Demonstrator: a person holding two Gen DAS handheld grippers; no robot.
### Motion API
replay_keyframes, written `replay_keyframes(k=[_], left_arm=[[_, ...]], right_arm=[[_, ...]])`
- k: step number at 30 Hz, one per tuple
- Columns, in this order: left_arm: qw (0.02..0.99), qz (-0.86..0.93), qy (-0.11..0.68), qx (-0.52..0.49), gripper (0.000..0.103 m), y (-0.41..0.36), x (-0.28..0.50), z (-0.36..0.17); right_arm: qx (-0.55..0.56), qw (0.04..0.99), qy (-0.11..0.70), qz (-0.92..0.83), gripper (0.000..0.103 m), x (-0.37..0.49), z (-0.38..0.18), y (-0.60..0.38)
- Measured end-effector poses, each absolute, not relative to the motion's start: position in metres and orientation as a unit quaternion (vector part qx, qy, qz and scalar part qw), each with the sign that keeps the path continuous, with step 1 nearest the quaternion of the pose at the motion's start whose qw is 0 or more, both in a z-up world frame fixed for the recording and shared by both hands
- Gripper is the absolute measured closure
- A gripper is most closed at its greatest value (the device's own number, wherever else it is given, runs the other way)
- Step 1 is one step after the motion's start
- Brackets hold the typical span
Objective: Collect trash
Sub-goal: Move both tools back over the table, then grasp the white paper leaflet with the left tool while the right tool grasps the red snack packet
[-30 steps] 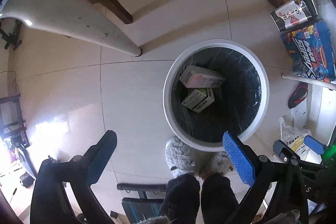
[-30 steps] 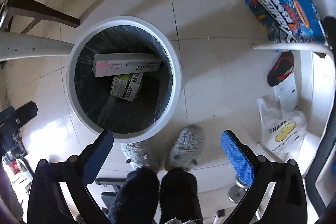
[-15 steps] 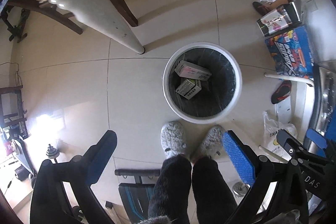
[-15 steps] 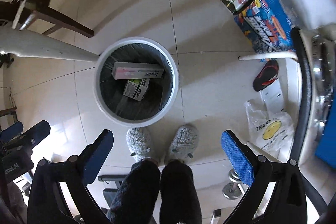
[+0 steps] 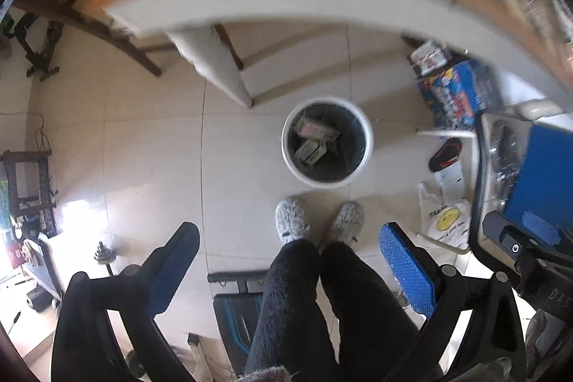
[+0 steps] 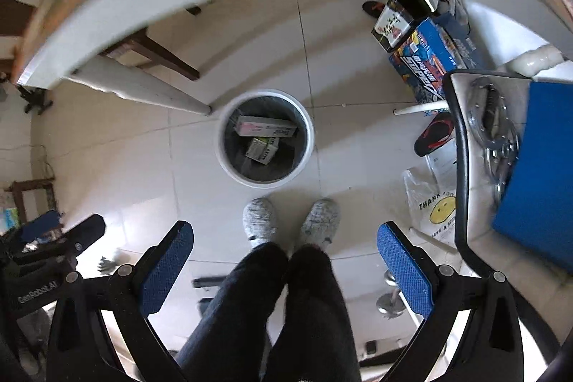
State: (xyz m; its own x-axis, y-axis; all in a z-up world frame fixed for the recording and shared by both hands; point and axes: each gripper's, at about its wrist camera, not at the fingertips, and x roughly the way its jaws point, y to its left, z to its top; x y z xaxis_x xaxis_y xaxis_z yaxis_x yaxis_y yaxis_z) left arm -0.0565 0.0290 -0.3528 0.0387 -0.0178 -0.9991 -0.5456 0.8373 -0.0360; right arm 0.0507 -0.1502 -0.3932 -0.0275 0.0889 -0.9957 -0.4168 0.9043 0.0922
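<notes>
Left wrist view: left gripper empty, fingers spread wide, nothing between them. Cam looks straight down at tiled floor. White bin w/ dark liner sits on floor, centre of view, far side of person's slippers. Inside bin: pink-and-white box lying toward far wall, smaller green-and-white box nearer, the two touching or overlapping; can't tell which. Rest of bin bottom bare liner. Table edge arcs across far part of view, blurred; items on top too smeared to ID. Blue printed carton on floor right of bin, well apart.

Right wrist view: right gripper also empty, fingers wide apart. Same bin centre, just far of slippers. Long pink-and-white box lies across far side of bin; small green-and-white box under its near edge, tilted. White plastic bag w/ yellow face print on floor at right. Blue carton and dark printed box far right.

Judgement: drop step looks complete, two boxes in bin, both grippers free. Step in hand = between picks. Next move likely needs a turn toward the table to find remaining trash, approach w/ fingers open, close on one item, carry over bin. Remaining trash not identifiable here.
</notes>
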Motion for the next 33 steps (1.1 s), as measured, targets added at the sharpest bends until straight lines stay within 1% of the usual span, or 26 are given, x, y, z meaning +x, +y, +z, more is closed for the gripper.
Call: replay_keyframes(k=[4, 8, 10, 14, 16, 19, 21, 28, 30, 32, 33], left_arm=[[0.727, 0.198, 0.636, -0.166, 0.0, 0.032, -0.025, -0.294], [0.775, 0.188, 0.594, -0.11, 0.0, 0.025, 0.032, -0.243], [0.787, 0.177, 0.584, -0.093, 0.0, 0.025, 0.061, -0.23], [0.798, 0.148, 0.58, -0.064, 0.0, 0.01, 0.138, -0.22], [0.795, 0.122, 0.592, -0.046, 0.001, -0.003, 0.191, -0.23], [0.786, 0.102, 0.61, -0.015, 0.001, -0.02, 0.249, -0.246], [0.77, 0.088, 0.632, 0.006, 0.001, -0.033, 0.301, -0.271], [0.721, 0.051, 0.69, 0.037, 0.002, -0.053, 0.4, -0.335], [0.714, 0.042, 0.698, 0.033, 0.012, -0.054, 0.411, -0.348], [0.713, 0.035, 0.7, 0.004, 0.025, -0.051, 0.411, -0.352], [0.714, 0.04, 0.699, 0.002, 0.026, -0.049, 0.41, -0.352]], right_arm=[[-0.07, 0.701, 0.684, 0.189, 0.0, 0.064, -0.332, -0.151], [-0.033, 0.724, 0.664, 0.186, 0.0, 0.095, -0.278, -0.158], [-0.024, 0.74, 0.649, 0.176, 0.0, 0.118, -0.253, -0.164], [-0.003, 0.761, 0.63, 0.151, 0.0, 0.176, -0.224, -0.187], [0.0, 0.765, 0.628, 0.14, 0.0, 0.207, -0.22, -0.199], [0.001, 0.766, 0.63, 0.126, 0.0, 0.263, -0.222, -0.219], [-0.004, 0.763, 0.635, 0.119, 0.0, 0.299, -0.231, -0.229], [-0.028, 0.736, 0.663, 0.129, 0.0, 0.426, -0.275, -0.237], [-0.042, 0.733, 0.664, 0.14, 0.0, 0.451, -0.281, -0.229], [-0.066, 0.725, 0.667, 0.159, 0.0, 0.477, -0.287, -0.216], [-0.083, 0.72, 0.667, 0.173, 0.0, 0.488, -0.289, -0.207]])
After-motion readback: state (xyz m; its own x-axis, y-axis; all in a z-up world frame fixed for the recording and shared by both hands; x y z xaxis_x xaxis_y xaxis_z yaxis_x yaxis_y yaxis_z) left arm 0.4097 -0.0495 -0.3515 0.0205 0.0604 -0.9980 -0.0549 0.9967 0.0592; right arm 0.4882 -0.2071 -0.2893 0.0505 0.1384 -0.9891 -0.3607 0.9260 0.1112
